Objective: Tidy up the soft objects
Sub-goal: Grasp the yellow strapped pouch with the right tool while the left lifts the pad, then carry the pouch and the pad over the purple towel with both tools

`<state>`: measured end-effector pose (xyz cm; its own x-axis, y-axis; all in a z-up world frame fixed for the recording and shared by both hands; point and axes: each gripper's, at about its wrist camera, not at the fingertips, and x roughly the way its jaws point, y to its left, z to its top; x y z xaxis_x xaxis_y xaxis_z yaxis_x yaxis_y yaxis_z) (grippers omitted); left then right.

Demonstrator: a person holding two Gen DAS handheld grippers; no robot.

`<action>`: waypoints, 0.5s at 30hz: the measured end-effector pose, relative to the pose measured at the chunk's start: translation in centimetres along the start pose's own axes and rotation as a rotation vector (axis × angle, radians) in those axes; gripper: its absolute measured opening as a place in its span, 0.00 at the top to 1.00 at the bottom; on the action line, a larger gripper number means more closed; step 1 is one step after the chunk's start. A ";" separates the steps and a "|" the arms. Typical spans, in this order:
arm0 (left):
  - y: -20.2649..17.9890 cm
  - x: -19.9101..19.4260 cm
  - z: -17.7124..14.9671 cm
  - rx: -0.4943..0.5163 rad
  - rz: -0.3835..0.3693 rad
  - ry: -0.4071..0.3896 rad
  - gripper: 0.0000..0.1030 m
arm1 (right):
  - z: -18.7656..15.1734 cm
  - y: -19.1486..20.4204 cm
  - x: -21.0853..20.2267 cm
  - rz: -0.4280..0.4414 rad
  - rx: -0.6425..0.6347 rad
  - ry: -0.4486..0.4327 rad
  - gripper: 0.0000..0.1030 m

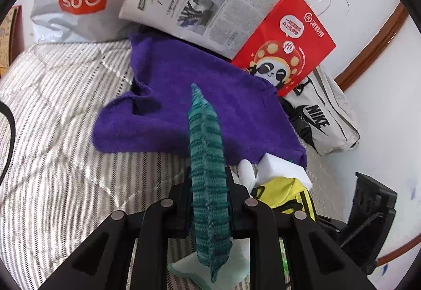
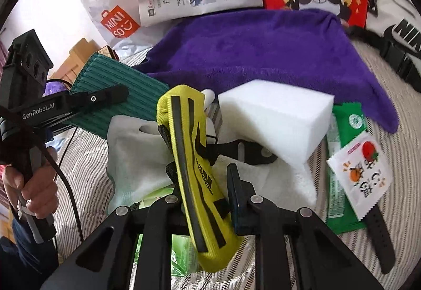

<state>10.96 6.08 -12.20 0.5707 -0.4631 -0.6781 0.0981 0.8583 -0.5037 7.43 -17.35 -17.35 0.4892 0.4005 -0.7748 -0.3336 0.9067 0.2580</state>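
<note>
Both grippers are loaded. Left gripper (image 1: 209,200) is clamped on the teal knitted cloth (image 1: 208,158), which stands edge-on between its fingers and pokes forward over the purple towel (image 1: 197,95). Right gripper (image 2: 208,200) pinches the yellow padded sleeve (image 2: 194,174) low down, so most of it leans away ahead and to the left.

Risk, as I judge it: the sleeve is held near one end only — a quick swing could let it pivot or slide out and drop onto the white cloth (image 2: 136,153) beneath. The two grippers also sit close, the left one just left of the right, so a crossing move could snag the cable (image 2: 68,184) or knock the white foam block (image 2: 279,119) lying just ahead to the right.

Seen from the right wrist, the teal cloth is a flat, ribbed, folded rectangle. The sleeve is bright yellow with dark stripes and looks stiffly padded.
</note>
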 end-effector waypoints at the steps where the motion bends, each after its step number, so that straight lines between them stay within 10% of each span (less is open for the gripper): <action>1: 0.0 0.0 0.0 0.000 0.007 -0.005 0.82 | 0.1 0.0 0.1 -0.001 0.005 0.002 0.81; 15: -0.5 -0.5 -0.4 0.043 0.025 -0.039 0.82 | 0.1 1.2 -0.4 -0.059 -0.044 -0.025 0.91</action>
<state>10.32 5.77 -11.83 0.6047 -0.4335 -0.6681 0.1180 0.8784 -0.4631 6.93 -16.43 -16.65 0.5289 0.3505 -0.7730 -0.3384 0.9223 0.1866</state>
